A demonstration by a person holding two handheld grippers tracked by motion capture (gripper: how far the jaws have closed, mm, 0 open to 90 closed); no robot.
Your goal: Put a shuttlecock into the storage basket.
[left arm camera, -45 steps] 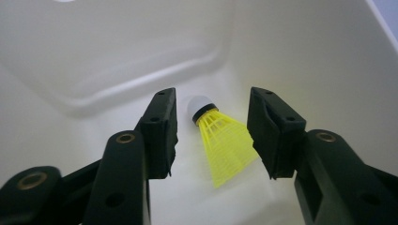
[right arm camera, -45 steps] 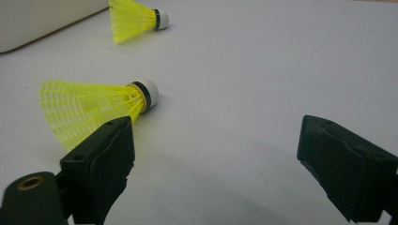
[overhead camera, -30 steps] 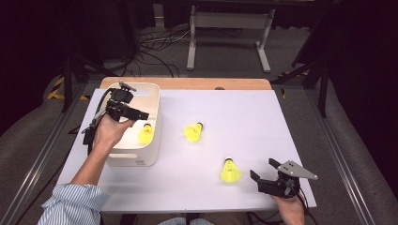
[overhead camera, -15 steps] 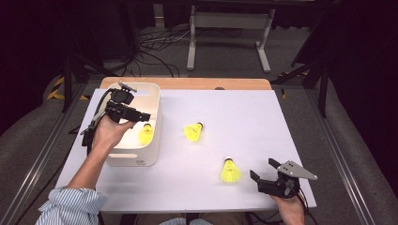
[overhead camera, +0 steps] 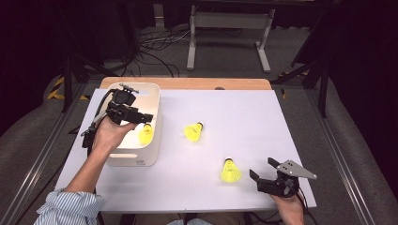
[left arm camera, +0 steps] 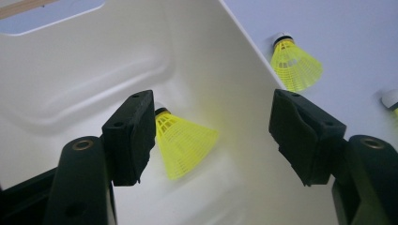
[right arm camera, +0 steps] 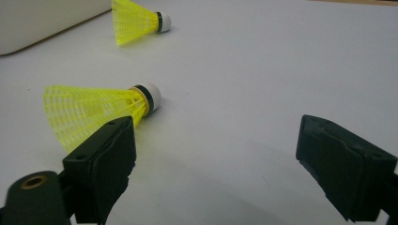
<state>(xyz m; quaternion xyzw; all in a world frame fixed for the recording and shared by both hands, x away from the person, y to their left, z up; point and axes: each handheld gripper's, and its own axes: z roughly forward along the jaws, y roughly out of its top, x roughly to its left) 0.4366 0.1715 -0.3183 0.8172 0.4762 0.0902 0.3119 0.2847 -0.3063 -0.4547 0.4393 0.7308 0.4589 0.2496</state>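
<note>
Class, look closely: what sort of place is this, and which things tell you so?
Probably a lab or studio set up for recording: a white table ringed by dark surroundings, loose cables on the floor, and a metal stand behind.

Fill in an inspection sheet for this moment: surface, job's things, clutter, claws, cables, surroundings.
Surface: white sheet over a wooden tabletop; no stains seen.
Job's things: cream plastic bin at left with one yellow plastic shuttlecock lying inside; middle shuttlecock and near shuttlecock lie on the sheet.
Clutter: nothing seen.
Claws: left claw open over the bin, nothing pressed between its jaws; right claw open, low at the sheet's near right, beside the near shuttlecock.
Cables: black cable trails from the left claw; loose cables on the floor.
Surroundings: grey floor, metal frame legs behind the table.
</note>
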